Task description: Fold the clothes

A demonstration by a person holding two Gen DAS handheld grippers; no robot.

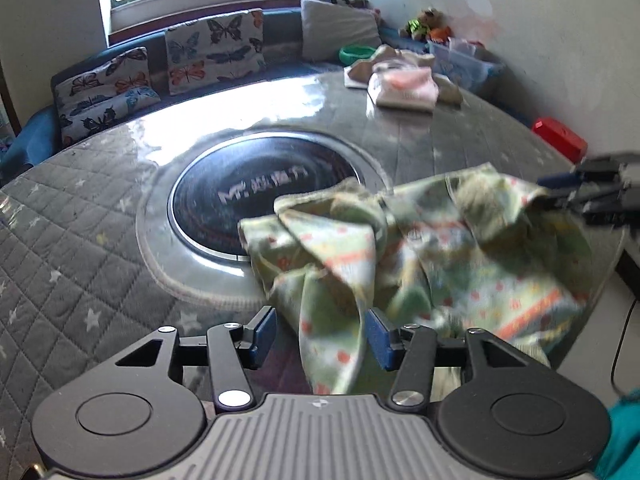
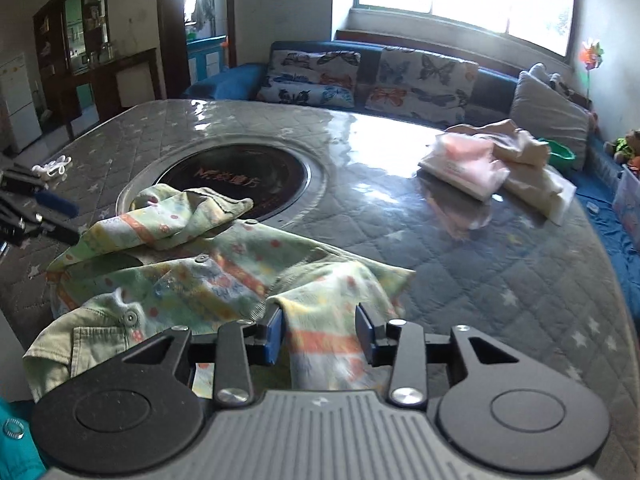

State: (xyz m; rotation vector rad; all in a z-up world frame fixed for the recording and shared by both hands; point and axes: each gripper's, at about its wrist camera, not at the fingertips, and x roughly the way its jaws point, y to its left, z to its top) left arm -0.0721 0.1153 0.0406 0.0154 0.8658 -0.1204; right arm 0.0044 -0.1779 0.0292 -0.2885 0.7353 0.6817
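A crumpled light-green patterned baby garment [image 1: 420,248] lies on the round quilted table, partly over the black inset cooktop; it also shows in the right wrist view [image 2: 208,272]. My left gripper [image 1: 322,338] is open, with a fold of the garment hanging between its blue pads, not pinched. My right gripper [image 2: 320,334] is open too, with a striped flap of the garment lying between its pads. The right gripper also shows at the right edge of the left wrist view [image 1: 592,196], and the left gripper shows at the left edge of the right wrist view [image 2: 36,208].
The grey quilted table [image 2: 460,264] has a black round cooktop [image 1: 256,196] in its middle. A pile of pink and cream clothes [image 2: 492,168] sits at the far side. A blue sofa with butterfly cushions [image 2: 368,76] runs behind. A red box [image 1: 560,138] lies off the table's right.
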